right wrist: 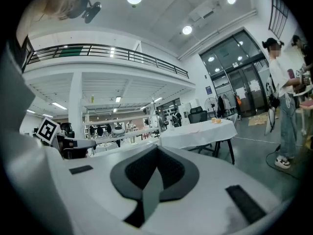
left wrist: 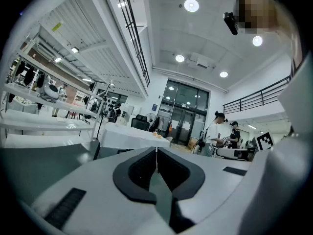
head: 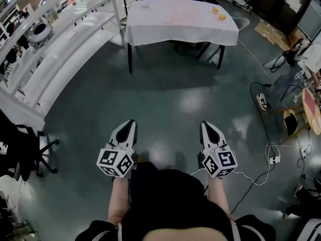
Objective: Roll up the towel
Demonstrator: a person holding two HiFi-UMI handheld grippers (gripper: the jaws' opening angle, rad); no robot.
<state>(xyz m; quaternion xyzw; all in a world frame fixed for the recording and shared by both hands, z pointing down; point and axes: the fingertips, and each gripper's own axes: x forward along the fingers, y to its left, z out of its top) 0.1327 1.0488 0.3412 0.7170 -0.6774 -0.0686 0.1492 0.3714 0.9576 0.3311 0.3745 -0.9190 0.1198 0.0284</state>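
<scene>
A pale pink towel [head: 178,17] lies flat on a table with a white cloth [head: 150,31], far ahead across the floor. My left gripper [head: 131,123] and my right gripper [head: 204,125] are held close in front of the body, well short of that table, both pointing toward it. Each is shut with nothing between its jaws. In the left gripper view the closed tips [left wrist: 157,150] line up with the table [left wrist: 128,137]. The right gripper view shows closed tips [right wrist: 157,147] left of the table [right wrist: 200,132].
White shelving [head: 60,39] runs along the left. Two small orange items [head: 219,14] and a white cup [head: 145,4] sit on the table. Cables and a power strip [head: 274,159] lie on the floor at right, by a stool [head: 291,122]. People stand at right [right wrist: 283,92].
</scene>
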